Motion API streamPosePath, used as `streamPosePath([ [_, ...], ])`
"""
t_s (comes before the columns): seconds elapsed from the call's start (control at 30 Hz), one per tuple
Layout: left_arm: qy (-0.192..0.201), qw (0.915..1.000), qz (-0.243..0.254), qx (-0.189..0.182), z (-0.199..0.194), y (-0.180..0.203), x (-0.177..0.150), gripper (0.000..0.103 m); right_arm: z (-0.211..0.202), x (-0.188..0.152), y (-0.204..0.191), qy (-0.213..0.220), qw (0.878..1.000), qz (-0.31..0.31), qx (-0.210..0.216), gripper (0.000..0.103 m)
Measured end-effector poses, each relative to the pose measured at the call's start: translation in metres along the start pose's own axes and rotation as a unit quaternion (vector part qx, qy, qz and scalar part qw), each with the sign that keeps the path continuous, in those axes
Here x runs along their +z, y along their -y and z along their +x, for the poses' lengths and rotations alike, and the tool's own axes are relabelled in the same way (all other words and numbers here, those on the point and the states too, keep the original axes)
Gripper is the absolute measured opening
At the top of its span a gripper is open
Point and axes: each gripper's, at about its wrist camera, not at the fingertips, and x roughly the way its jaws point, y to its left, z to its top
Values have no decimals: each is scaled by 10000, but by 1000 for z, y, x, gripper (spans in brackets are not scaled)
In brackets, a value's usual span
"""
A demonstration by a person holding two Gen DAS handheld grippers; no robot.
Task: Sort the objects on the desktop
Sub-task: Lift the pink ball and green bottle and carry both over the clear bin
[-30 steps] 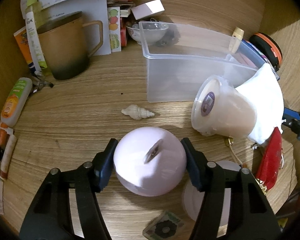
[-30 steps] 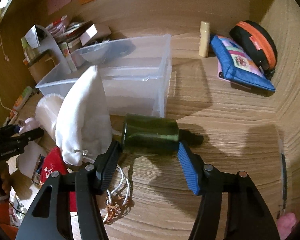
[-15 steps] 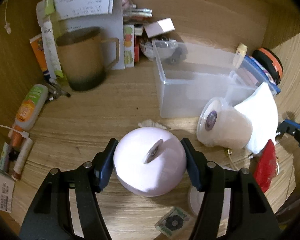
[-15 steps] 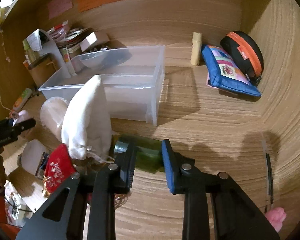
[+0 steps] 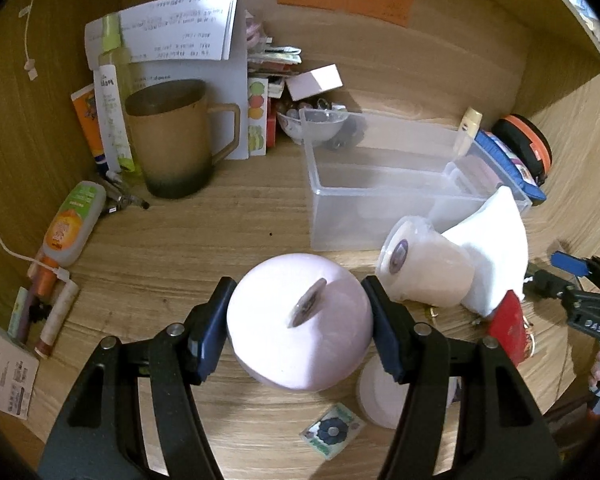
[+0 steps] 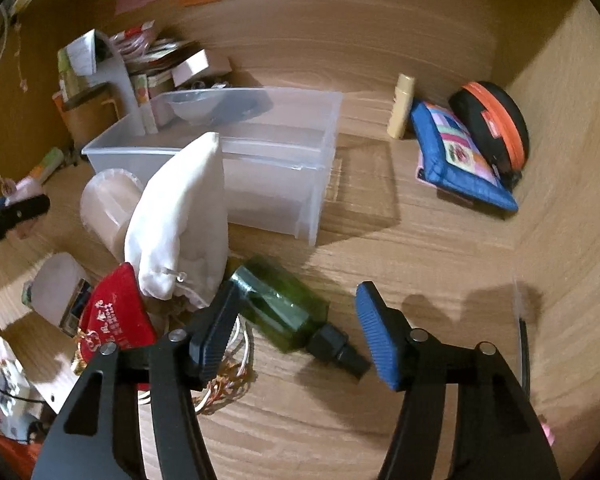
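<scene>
My left gripper point(image 5: 298, 322) is shut on a round pale pink container point(image 5: 300, 320) and holds it above the wooden desk. A clear plastic bin point(image 5: 380, 192) stands beyond it to the right. My right gripper point(image 6: 296, 328) is open. A dark green bottle point(image 6: 280, 308) with a black cap lies on its side on the desk between its fingers, nearer the left one. The bin point(image 6: 260, 160) also shows in the right wrist view. A white cloth pouch point(image 6: 184, 216) and a tipped translucent cup point(image 6: 108, 208) lean in front of the bin.
A brown mug point(image 5: 172, 140), papers and tubes stand at the back left. A red pouch point(image 6: 112, 320) and string bracelets point(image 6: 228, 384) lie left of the green bottle. A blue pouch point(image 6: 456, 156), a black-orange case point(image 6: 496, 128) and a cream tube point(image 6: 400, 104) sit at the back right.
My left gripper rose and pulled back with the pink container. My right gripper closed on the green bottle, then opened; the bottle now lies tilted on the desk with its cap toward me.
</scene>
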Motion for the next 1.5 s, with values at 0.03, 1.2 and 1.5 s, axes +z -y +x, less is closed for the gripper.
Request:
streamPosePath([
  [0.03,20,10000,-3,-6,-2,2,1,63,3,2,-1,-27,10000,-70,-4,57],
  [1.2,649,9967,371,-308,-32,40,52,63,-32,43,-2,655,9968,-363,266,38],
  [1.5,862,9945,368,-457,-48,38,75,63,-71,70,-5,1249,9908,-220,477,38],
])
